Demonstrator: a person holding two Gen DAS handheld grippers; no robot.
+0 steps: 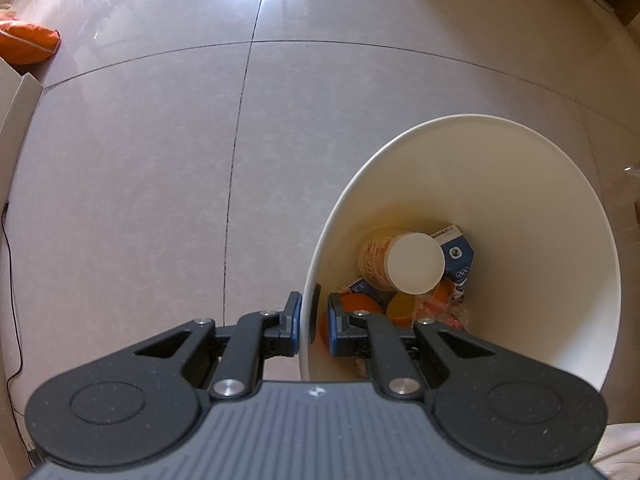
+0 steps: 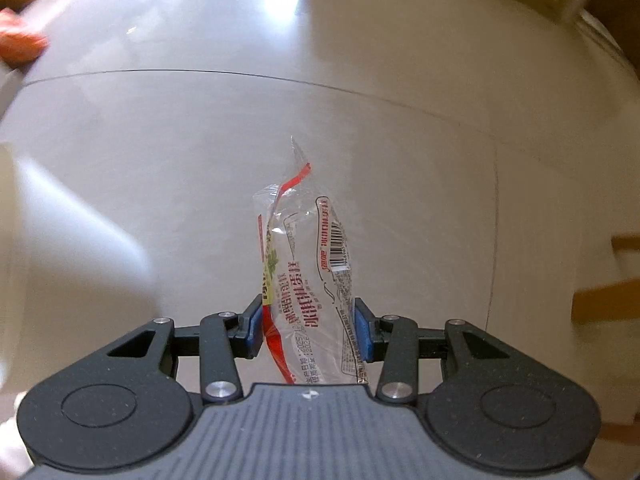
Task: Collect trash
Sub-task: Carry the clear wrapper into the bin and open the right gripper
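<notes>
**Right wrist view: wrapper gripped, bin held ready**

Right wrist view shows the right gripper (image 2: pixel 308 330) clenched on a crumpled clear plastic food wrapper (image 2: pixel 308 264) printed with red lettering and a barcode. Its blue pads (image 2: pixel 362 330) press the wrapper's lower half from both sides, and the loose upper end with its red tear strip stands out toward twelve o'clock, clear of the glossy pale tiled floor (image 2: pixel 160 140) beyond it. Gripping low on the wrapper seems sensible: thin film crumples and slips, so a bite across its width keeps it from sliding out. The background is streaked with blur, while the wrapper itself stays sharp.

Left wrist view shows the left gripper (image 1: pixel 310 322) shut on the thin wall of a cream round plastic wastebasket (image 1: pixel 520 200), one finger outside the rim and one inside, at about nine o'clock on the bin's mouth. Pinching the rim likely steadies the light bin and keeps its opening facing up for the drop. At the bottom lie a patterned paper cup with a white base (image 1: pixel 404 262), a blue-and-white carton (image 1: pixel 458 256) and orange pieces (image 1: pixel 360 312) I cannot identify, so part of the collecting looks done.

An orange fabric bundle (image 1: pixel 28 46) lies on the floor at ten o'clock, well apart from the bin. Next, I judge, the wrapper must come over the bin's mouth before the pads let go.
</notes>
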